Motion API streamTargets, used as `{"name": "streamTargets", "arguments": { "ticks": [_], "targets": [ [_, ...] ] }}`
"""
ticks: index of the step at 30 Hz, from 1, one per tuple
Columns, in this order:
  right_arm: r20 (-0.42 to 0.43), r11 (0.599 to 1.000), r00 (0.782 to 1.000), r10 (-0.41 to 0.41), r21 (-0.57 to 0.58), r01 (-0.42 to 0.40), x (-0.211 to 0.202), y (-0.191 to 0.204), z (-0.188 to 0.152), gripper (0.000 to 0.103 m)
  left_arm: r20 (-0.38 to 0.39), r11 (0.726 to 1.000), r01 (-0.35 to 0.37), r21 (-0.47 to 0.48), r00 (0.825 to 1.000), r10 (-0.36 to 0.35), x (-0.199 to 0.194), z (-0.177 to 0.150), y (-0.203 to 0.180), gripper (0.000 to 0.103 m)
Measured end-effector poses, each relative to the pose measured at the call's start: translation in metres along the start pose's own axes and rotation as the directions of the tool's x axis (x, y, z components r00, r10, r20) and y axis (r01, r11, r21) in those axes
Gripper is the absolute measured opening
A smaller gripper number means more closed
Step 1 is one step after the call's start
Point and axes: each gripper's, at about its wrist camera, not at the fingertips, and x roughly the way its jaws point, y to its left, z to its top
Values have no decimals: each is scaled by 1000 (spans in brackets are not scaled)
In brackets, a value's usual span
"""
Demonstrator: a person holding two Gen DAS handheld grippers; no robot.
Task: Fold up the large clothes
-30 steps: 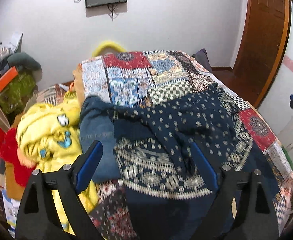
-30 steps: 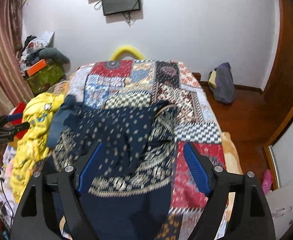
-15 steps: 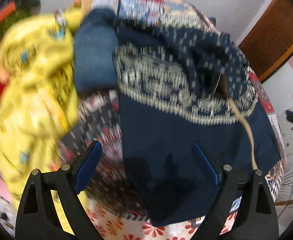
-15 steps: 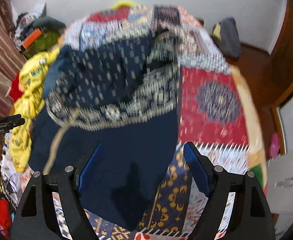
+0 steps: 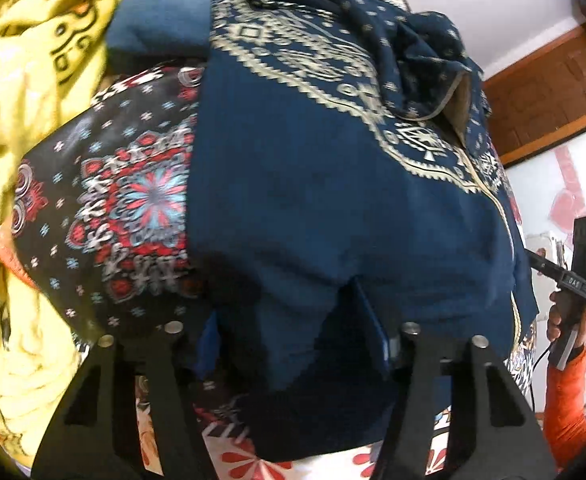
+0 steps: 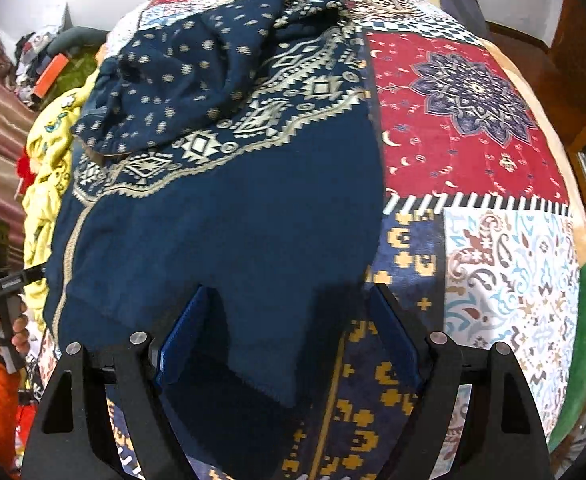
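Step in hand: grasping the hem. The navy garment (image 6: 229, 216) lies spread on the bed's patchwork quilt (image 6: 473, 128), beside the yellow clothing (image 5: 25, 92). Left tongs (image 5: 293, 320) and right tongs (image 6: 289, 344) stand spread, straddling the near hem, one toward each corner. Next: pinch both corners, then carry the hem toward the patterned yoke.

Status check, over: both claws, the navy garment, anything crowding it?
Left claw and right claw open, each straddling hem of navy garment. Garment half-spread on quilt. Yellow clothes piled beside.

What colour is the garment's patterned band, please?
Cream on navy band; right wrist view.
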Motion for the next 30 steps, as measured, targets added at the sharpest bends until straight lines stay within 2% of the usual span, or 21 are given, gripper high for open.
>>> {"name": "streamTargets", "arguments": {
  "ticks": [1, 2, 3, 4, 7, 11, 15, 18, 22, 24, 26, 28, 30],
  "targets": [
    [6, 1000, 1000, 6, -7, -6, 2, 3, 0, 77, 0, 1000, -3, 18, 1000, 3, 1, -1, -4, 45],
    [12, 1000, 1000, 1, -18, -1, 3, 6, -1, 68, 1, 999, -19, 45, 1000, 19, 1, -1, -10, 42],
    [16, 999, 1000, -7, -33, 7, 4, 10, -2, 63, 8, 997, -34, 64, 999, 33, 0, 0, -15, 32],
    [21, 999, 1000, -7, -50, 8, 5, 14, -2, 54, 17, 995, -50, 85, 999, 48, -3, 0, -21, 22],
    [37, 998, 999, -1, -59, 3, 6, 18, 1, 15, 82, 987, -103, 127, 992, 93, -19, 4, -36, 5],
    [73, 994, 997, 2, -106, 6, 2, 30, 13, 13, 159, 987, -90, 136, 985, 68, -50, 17, -52, 5],
    [175, 993, 983, 62, -105, -44, -24, 37, 40, 12, 241, 986, -68, 152, 970, 29, -81, 41, -65, 4],
    [238, 992, 966, 97, -100, -75, -43, 39, 64, 12, 302, 985, -51, 165, 953, -2, -100, 68, -79, 3],
    [335, 994, 940, 66, -104, -33, -62, 45, 108, 12, 369, 986, -25, 163, 929, -38, -122, 111, -85, 3],
    [375, 997, 926, 52, -79, -24, -67, 39, 132, 12, 414, 989, -15, 148, 909, -48, -126, 139, -85, 3],
    [398, 998, 917, 40, -52, -21, -67, 30, 152, 12, 450, 991, -31, 133, 893, -32, -129, 160, -84, 3],
    [411, 1000, 912, 20, -19, -14, -58, 20, 171, 12, 484, 991, -77, 109, 875, 14, -123, 185, -80, 3],
    [402, 1000, 916, 2, 13, -8, -41, 9, 190, 12, 483, 993, -92, 70, 874, 47, -108, 208, -70, 3]
  ]
}}
